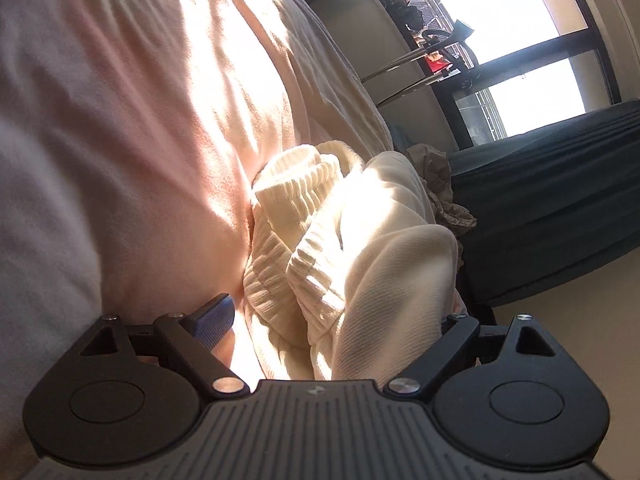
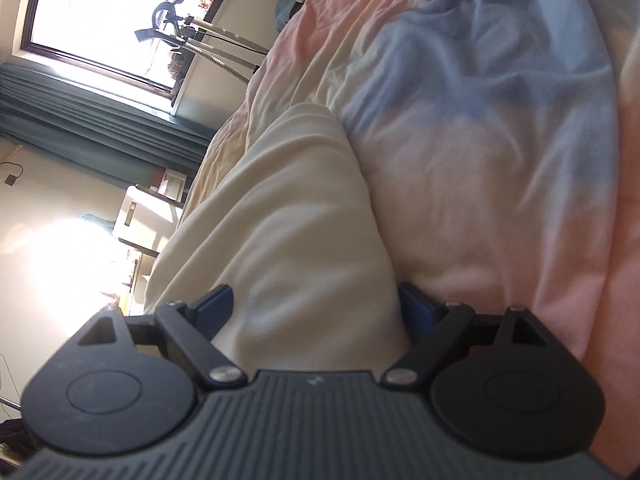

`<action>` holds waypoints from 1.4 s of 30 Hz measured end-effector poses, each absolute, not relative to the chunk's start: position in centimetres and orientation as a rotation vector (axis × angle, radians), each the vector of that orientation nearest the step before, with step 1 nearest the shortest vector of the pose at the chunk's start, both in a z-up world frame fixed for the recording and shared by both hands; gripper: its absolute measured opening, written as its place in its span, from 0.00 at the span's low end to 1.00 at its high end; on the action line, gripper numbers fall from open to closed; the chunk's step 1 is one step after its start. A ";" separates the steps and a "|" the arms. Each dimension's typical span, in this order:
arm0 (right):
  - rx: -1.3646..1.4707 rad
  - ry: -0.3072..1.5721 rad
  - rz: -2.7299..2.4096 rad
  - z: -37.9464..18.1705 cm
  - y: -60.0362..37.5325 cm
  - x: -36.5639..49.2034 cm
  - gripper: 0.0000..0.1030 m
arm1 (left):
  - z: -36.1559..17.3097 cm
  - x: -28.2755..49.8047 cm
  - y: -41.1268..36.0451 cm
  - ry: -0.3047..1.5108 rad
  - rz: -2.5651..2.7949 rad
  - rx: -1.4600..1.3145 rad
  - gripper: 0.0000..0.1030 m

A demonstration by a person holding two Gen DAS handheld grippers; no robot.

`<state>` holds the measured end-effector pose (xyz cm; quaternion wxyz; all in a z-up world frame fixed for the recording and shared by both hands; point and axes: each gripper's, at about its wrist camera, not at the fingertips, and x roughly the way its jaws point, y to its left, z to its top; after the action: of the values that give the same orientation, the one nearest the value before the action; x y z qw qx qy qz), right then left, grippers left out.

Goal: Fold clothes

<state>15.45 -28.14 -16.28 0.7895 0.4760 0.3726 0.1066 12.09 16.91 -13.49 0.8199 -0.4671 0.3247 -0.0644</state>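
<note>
A cream garment with a ribbed elastic waistband [image 1: 312, 240] lies bunched on a pink bedsheet [image 1: 160, 120]. My left gripper [image 1: 332, 320] has its jaws wide apart with the waistband end filling the gap; its blue left fingertip [image 1: 214, 322] shows, the right one is hidden by cloth. In the right wrist view the same cream garment [image 2: 288, 220] runs between the jaws of my right gripper [image 2: 316, 308]. Both blue pads [image 2: 214, 306] stand apart on either side of the thick fold. Neither gripper visibly pinches the cloth.
The pastel pink and blue bedsheet [image 2: 480, 140] covers the bed. A crumpled tan cloth [image 1: 440, 184] lies at the bed's far edge. Dark green curtains [image 1: 560, 200], a window [image 2: 112, 12], metal stand poles [image 2: 224, 40] and a white cabinet [image 2: 148, 216] stand beyond.
</note>
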 end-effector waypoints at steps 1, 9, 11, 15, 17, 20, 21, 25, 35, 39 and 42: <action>1.026 0.815 0.246 -16.3 -28.2 15.7 0.86 | -14.1 12.4 17.0 0.696 -0.129 -1.004 0.92; 1.091 0.853 0.347 -17.0 -28.5 17.9 0.89 | -15.4 15.3 16.8 0.678 -0.243 -1.032 0.92; 1.109 0.842 0.356 -17.1 -28.4 18.6 0.89 | -15.8 16.0 16.8 0.668 -0.266 -1.051 0.92; 1.128 0.814 0.353 -17.1 -28.2 19.7 0.88 | -16.2 17.9 16.4 0.636 -0.319 -1.058 0.91; 1.117 0.801 0.322 -16.8 -27.9 19.8 0.78 | -16.2 18.3 16.0 0.624 -0.300 -1.032 0.81; 1.094 0.770 0.262 -16.3 -27.5 19.7 0.65 | -16.0 18.3 15.7 0.607 -0.281 -1.003 0.64; 1.088 0.757 0.248 -15.9 -27.3 19.5 0.62 | -15.8 18.2 15.7 0.603 -0.279 -0.991 0.62; 1.023 0.716 0.199 -13.7 -26.5 18.7 0.52 | -14.2 17.6 15.4 0.603 -0.282 -0.962 0.53; 0.994 0.582 0.230 -5.2 -31.1 14.6 0.49 | -6.6 15.9 6.8 0.577 -0.422 -0.897 0.52; 0.997 0.494 0.210 -1.6 -37.6 11.3 0.50 | -3.6 15.2 3.4 0.566 -0.478 -0.870 0.52; 0.997 0.432 0.171 0.2 -43.4 9.0 0.50 | -2.2 15.6 -1.4 0.566 -0.535 -0.867 0.53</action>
<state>8.97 -43.36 0.18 0.8526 0.4737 0.2051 0.0814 15.61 -1.37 -2.19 0.8351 -0.4094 0.2671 -0.2524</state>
